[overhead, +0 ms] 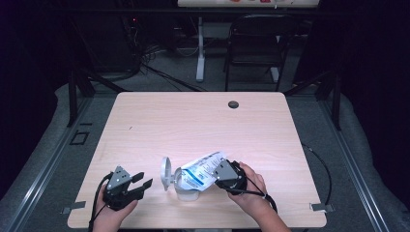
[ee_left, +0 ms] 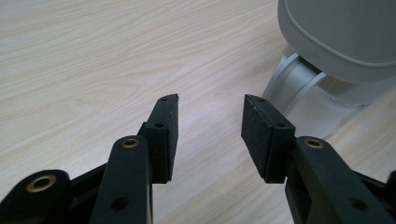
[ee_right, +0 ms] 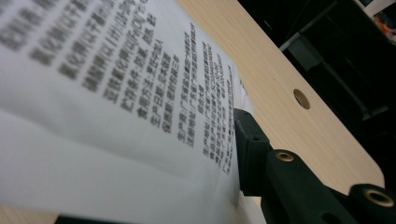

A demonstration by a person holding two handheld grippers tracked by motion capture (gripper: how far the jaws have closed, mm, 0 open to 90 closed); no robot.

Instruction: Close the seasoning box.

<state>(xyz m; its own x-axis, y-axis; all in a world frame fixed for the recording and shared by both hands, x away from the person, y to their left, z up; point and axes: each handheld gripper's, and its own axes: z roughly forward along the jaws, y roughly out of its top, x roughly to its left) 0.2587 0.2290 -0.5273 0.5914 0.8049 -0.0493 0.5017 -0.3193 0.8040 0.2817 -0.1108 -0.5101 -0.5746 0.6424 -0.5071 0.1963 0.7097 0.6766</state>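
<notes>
The pale wooden worktop (overhead: pixel 193 121) carries a white plastic container (overhead: pixel 186 186) with its round lid (overhead: pixel 166 173) flipped open, low in the frame's centre. The right gripper (overhead: pixel 218 176) fingers clamp a soft printed pouch (overhead: pixel 203 169), slanting over the container's mouth. The left gripper (overhead: pixel 145 182), released and empty, waits left of it.

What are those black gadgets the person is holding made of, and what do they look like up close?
Each is a black hand-held gripper. The left gripper and right gripper both carry a grey three-cornered plate on top and trail a black cable. Up close, the fingers are flat black pads on blocky black links with brass-ringed holes. The forearms look bare, with no sleeves in view.
</notes>
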